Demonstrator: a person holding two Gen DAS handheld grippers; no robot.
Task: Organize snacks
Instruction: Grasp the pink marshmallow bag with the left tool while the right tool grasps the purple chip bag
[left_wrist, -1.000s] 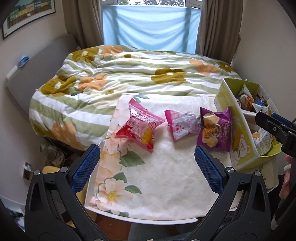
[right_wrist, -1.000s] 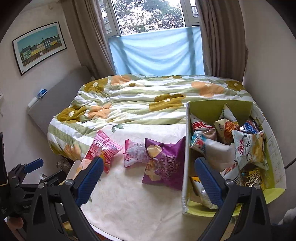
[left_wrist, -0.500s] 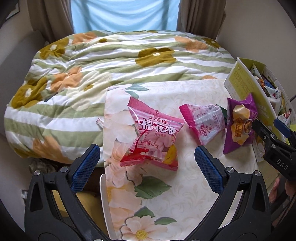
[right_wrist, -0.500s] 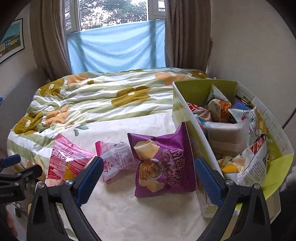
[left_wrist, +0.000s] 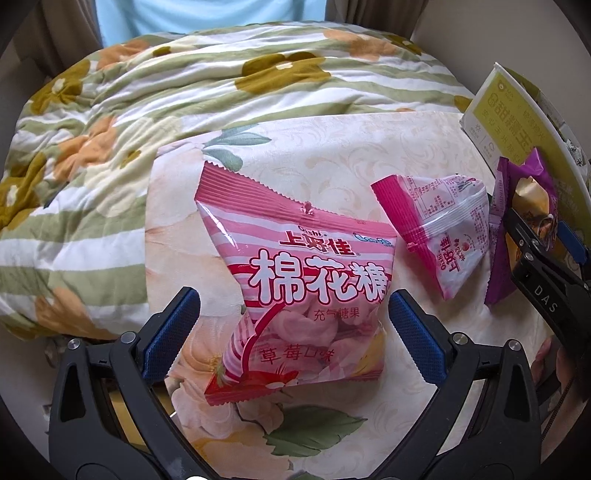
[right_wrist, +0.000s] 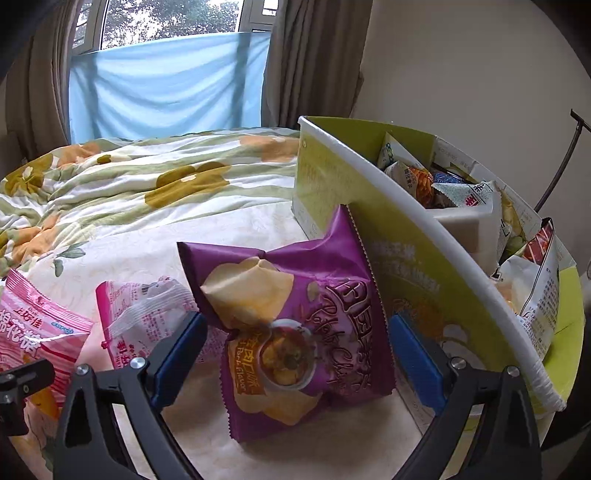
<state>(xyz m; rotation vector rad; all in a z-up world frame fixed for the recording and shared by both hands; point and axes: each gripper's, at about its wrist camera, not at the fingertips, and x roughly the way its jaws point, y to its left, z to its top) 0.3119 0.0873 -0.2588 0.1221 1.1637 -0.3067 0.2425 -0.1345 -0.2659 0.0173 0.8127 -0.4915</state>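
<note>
Both claws are spread wide, holding nothing. Left claw (left_wrist: 293, 308) straddles the pink marshmallow bag (left_wrist: 299, 291), printed "Oishi 上好佳 棉花糖", which lies flat on the floral-clothed table (left_wrist: 332, 155) near its left edge. Right claw (right_wrist: 295, 339) brackets the purple potato chips bag (right_wrist: 295, 325), lettered "Potato Chips", leaning against the yellow-green cardboard box (right_wrist: 406, 258) full of snack packets. Between both bags lies a small pink-and-white packet (left_wrist: 443, 229). Beyond the table spreads a flowered quilt (left_wrist: 184, 92).
</note>
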